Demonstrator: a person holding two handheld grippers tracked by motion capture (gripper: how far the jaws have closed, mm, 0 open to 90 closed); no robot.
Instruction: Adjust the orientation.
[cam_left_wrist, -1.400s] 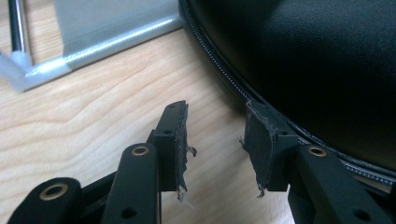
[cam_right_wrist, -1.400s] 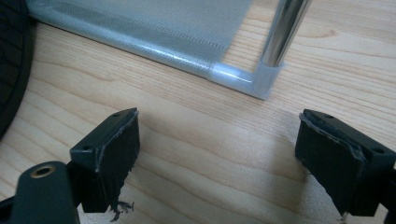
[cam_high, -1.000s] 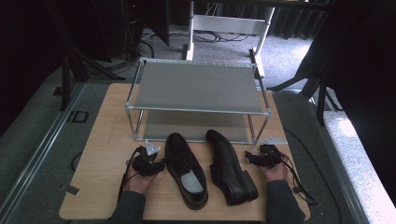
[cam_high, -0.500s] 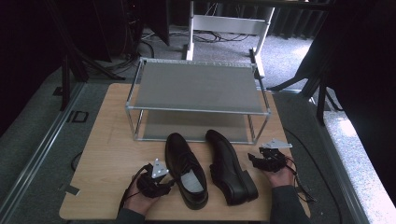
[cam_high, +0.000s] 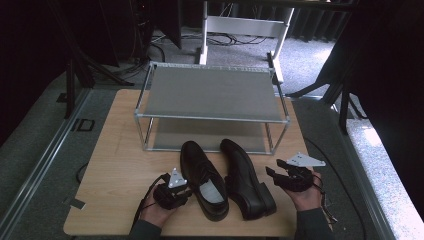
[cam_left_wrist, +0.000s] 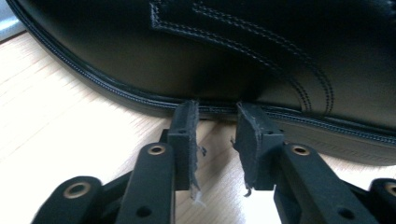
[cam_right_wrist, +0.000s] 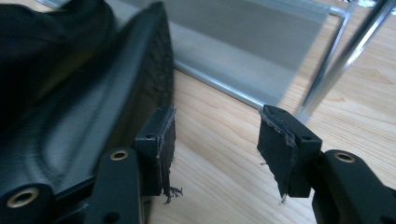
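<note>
Both grippers have closed in on the shoes on the desk (cam_high: 120, 165), jaws narrowing but grasping nothing: left gripper (cam_left_wrist: 217, 114) at left shoe's (cam_high: 202, 180) outer side, right gripper (cam_right_wrist: 215, 130) beside right shoe's (cam_high: 247, 180) heel, both shoes pointing toward the rack (cam_high: 210, 117).

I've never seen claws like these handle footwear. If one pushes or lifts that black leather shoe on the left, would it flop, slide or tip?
The left shoe looks fairly stiff: its stitched welt and sole hold a firm line in the left gripper view. Its smooth, glossy leather may slip between the left claw pads. Lying flat on the wooden table, it would probably slide rather than tip.
</note>
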